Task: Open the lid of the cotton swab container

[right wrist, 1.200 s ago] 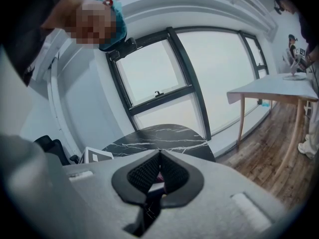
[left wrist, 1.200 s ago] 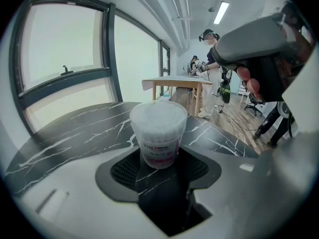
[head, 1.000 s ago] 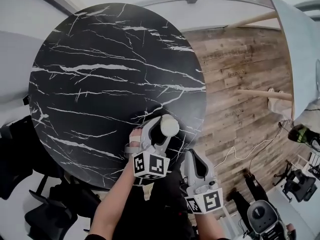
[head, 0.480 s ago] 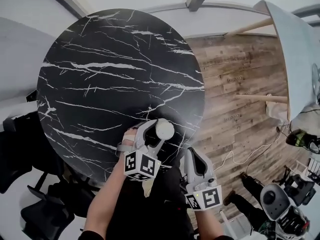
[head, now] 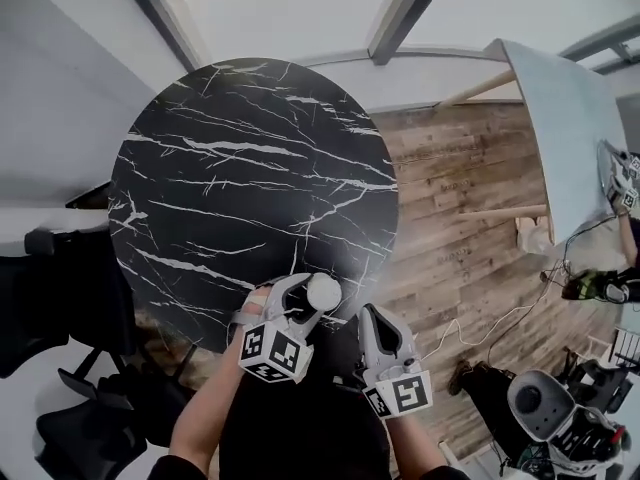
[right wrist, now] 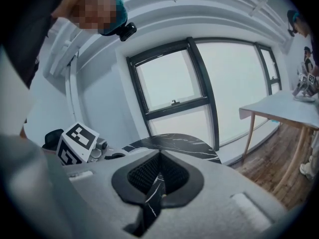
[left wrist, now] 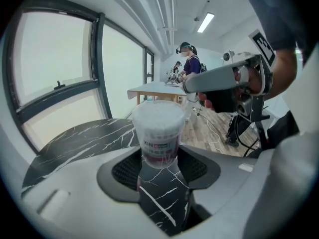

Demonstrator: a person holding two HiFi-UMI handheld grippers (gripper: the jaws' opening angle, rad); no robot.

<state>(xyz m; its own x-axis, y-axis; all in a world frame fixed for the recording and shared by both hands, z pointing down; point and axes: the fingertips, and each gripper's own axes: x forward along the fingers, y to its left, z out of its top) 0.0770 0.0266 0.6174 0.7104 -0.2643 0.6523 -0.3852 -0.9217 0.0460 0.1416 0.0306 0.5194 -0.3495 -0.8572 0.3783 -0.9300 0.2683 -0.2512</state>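
One step looks done: the left gripper [head: 316, 300] pinches the cotton swab container [left wrist: 158, 133] between its pads. Its lid [left wrist: 157, 111] seems still on; the right gripper [head: 375, 318], pressed together and empty, hangs just beside.

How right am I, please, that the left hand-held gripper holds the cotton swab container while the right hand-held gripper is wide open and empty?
Nearly: the right hand-held gripper is shut, not open, as the right gripper view shows. It is empty, and the left hand-held gripper does hold the cotton swab container.
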